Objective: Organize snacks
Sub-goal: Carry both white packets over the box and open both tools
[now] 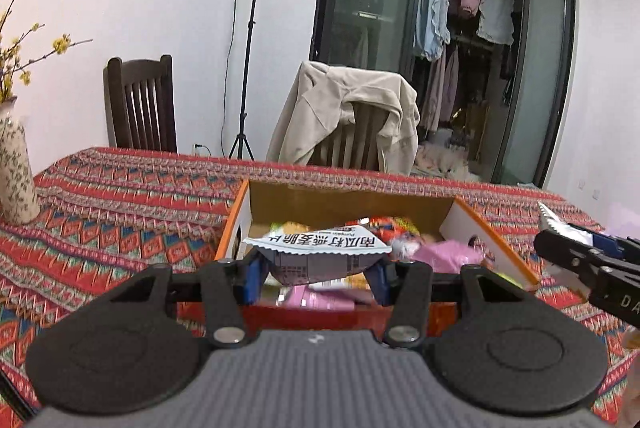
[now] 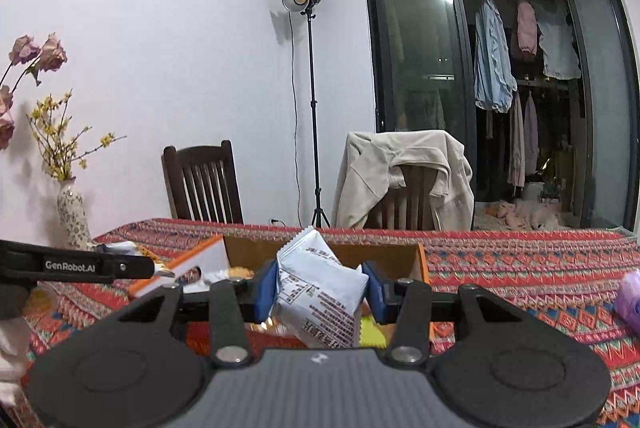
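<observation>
An open cardboard box (image 1: 340, 202) with orange edges stands on the patterned tablecloth and holds several snack packets, pink and orange among them. My left gripper (image 1: 316, 270) is shut on a white snack packet (image 1: 320, 252) with black print, held above the box's near side. In the right wrist view my right gripper (image 2: 320, 292) is shut on another white printed packet (image 2: 320, 288), tilted upright in front of the same box (image 2: 384, 256). The right gripper (image 1: 560, 248) also shows at the right edge of the left wrist view, and the left gripper's finger (image 2: 96, 266) at the left of the right wrist view.
A floral vase (image 1: 14, 172) with yellow and pink flowers stands at the table's left. Two chairs (image 1: 140, 104) stand behind the table, one draped with a beige jacket (image 1: 348, 108). A purple packet (image 2: 630, 292) lies on the cloth at right. A light stand (image 2: 314, 108) is by the wall.
</observation>
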`<state>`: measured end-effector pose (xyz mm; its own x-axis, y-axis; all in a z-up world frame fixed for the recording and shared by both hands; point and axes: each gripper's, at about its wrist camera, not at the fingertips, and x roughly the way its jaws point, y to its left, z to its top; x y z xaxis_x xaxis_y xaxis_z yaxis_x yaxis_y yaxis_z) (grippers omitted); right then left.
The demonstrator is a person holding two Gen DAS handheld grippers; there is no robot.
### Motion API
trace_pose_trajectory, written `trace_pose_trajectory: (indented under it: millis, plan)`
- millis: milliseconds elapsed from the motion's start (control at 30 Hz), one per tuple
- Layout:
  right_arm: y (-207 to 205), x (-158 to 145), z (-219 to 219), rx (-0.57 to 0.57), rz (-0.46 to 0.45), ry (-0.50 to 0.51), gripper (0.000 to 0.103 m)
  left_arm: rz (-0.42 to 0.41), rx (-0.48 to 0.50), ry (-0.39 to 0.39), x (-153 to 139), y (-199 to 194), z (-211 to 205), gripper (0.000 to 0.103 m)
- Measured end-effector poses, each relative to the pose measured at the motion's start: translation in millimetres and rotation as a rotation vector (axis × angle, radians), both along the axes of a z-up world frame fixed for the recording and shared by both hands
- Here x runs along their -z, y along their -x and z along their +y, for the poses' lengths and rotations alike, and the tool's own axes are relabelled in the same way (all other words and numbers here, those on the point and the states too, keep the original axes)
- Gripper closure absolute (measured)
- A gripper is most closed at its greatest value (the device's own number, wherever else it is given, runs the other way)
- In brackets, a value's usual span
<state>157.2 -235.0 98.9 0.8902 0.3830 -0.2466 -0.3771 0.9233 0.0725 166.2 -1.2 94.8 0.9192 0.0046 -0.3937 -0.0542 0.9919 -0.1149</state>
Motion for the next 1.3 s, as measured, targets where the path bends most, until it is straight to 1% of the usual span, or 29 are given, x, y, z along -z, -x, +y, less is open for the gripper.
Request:
trace_pose_trajectory:
  millis: [100,300,433,567,700,800,933,1000,1033,1067,1100,1133,1167,1200,1233,1267,1300]
  plan:
    - [-14,-7,10,0.003,0.0,0.0,0.058,-0.002,-0.004,0.02,-6,-14,2,0.052]
    - [-44,-12,30,0.007,0.009,0.002,0.058,-0.012,-0.032,0.032,-9,-42,9,0.052]
    - [-66,-6,40,0.021,0.018,-0.012,0.058,-0.013,-0.054,0.038,-4,-66,13,0.052]
    - [-82,7,48,0.032,0.019,-0.015,0.058,-0.018,-0.064,0.038,8,-84,15,0.052]
    - [-89,20,53,0.014,0.027,0.002,0.058,0.011,-0.055,0.023,25,-95,16,0.052]
    - [-94,26,54,0.007,0.045,0.003,0.058,0.029,-0.056,0.019,32,-96,18,0.052]
    - [-99,36,53,0.009,0.074,0.002,0.058,0.017,-0.05,0.007,35,-94,17,0.051]
    - [-98,39,52,0.013,0.081,0.002,0.057,0.002,-0.046,0.002,36,-92,17,0.049]
    - [-99,40,51,0.015,0.087,0.001,0.052,-0.001,-0.048,0.002,36,-91,17,0.042]
    - [-98,41,50,0.017,0.092,-0.002,0.047,-0.004,-0.051,0.004,36,-90,18,0.03]
    - [-98,42,49,0.024,0.093,-0.006,0.036,-0.012,-0.056,0.012,36,-89,18,0.024]
    - [-96,43,49,0.031,0.089,-0.005,0.031,-0.021,-0.062,0.02,36,-88,20,0.011]
    - [-96,44,48,0.035,0.086,-0.001,0.028,-0.032,-0.074,0.027,36,-87,22,0.0]
    - [-96,44,49,0.037,0.089,0.0,0.018,-0.052,-0.09,0.036,36,-84,24,0.0]
    - [-96,45,47,0.04,0.096,-0.007,0.004,-0.062,-0.095,0.041,36,-82,25,0.0]
    - [-96,45,46,0.04,0.1,-0.017,0.0,-0.062,-0.093,0.046,36,-82,26,0.0]
    - [-96,45,45,0.036,0.101,-0.025,0.0,-0.058,-0.092,0.05,35,-83,26,0.0]
